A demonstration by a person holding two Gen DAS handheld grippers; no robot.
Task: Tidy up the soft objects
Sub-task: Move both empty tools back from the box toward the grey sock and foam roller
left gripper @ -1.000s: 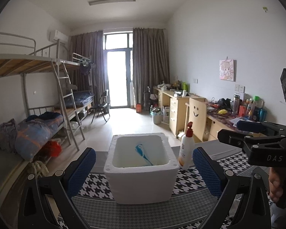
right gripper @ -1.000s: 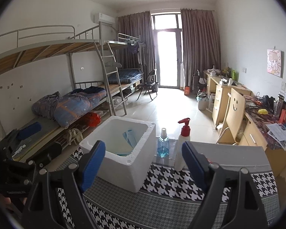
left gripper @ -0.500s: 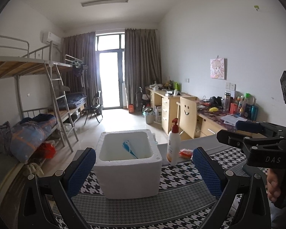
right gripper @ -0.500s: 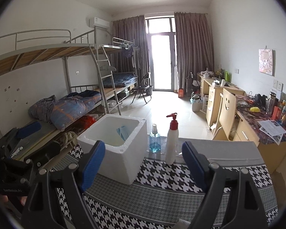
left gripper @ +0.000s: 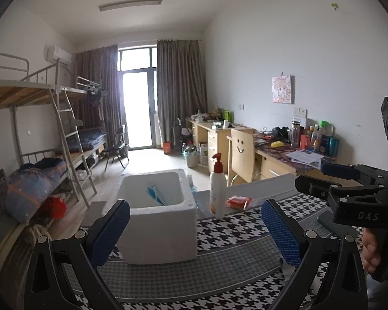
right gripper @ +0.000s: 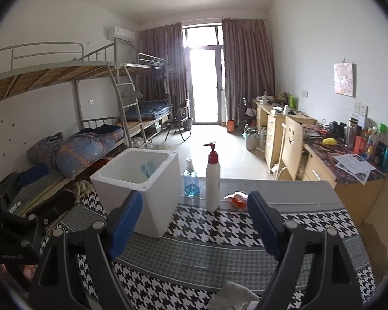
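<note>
Both hand-held grippers, left (left gripper: 195,232) and right (right gripper: 194,222), gape wide, holding nothing; white foam box (left gripper: 155,222) on bench (right gripper: 207,253) far left, pump bottle (right gripper: 212,180) right of it, orange soft packet (right gripper: 238,199), maybe wrapped, beside bottle

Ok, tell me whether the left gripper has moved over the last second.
Yes. In the left wrist view the foam box and pump bottle have slid leftward between the fingers, so the left gripper has swung rightward.

Left gripper (left gripper: 195,232) showing black angular arms, blue ribbed pads (left gripper: 282,230), silver screws, right gripper (right gripper: 194,222) matching, its black frame bearing "DAS" lettering beside the hand (left gripper: 373,248).
</note>
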